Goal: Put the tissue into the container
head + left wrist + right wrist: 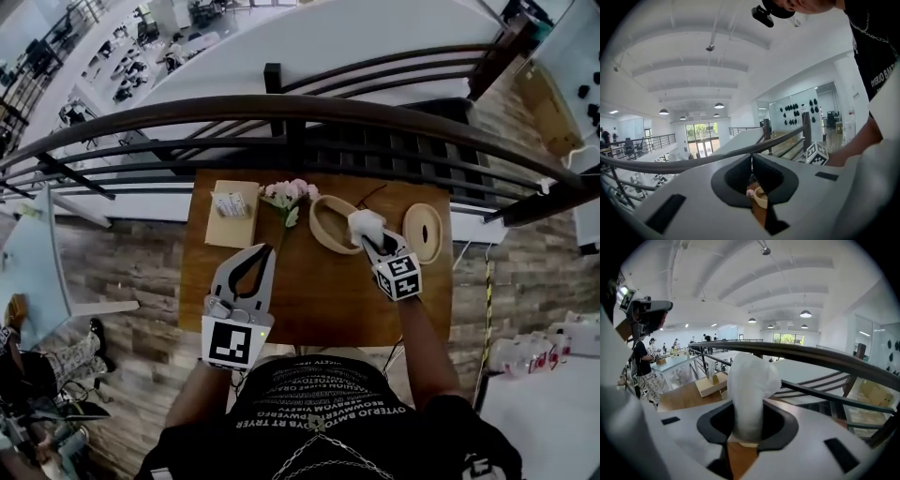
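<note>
Far left on the wooden table (319, 300) sits the tissue box (230, 211). My left gripper (265, 251) is over the table's front part, jaws closed on nothing. Its own view gives me only a sliver of the pink flowers (289, 194) and the oval container (328, 225). The tissue (364, 223) hides the container's right rim, and my right gripper (370, 238) pinches it there. I can't tell whether tissue and rim touch. The lid (424, 232) lies rightmost.

The tissue (365, 223) is white, the container (315, 225) beige, the flowers (289, 192) pink, the table (319, 300) brown
</note>
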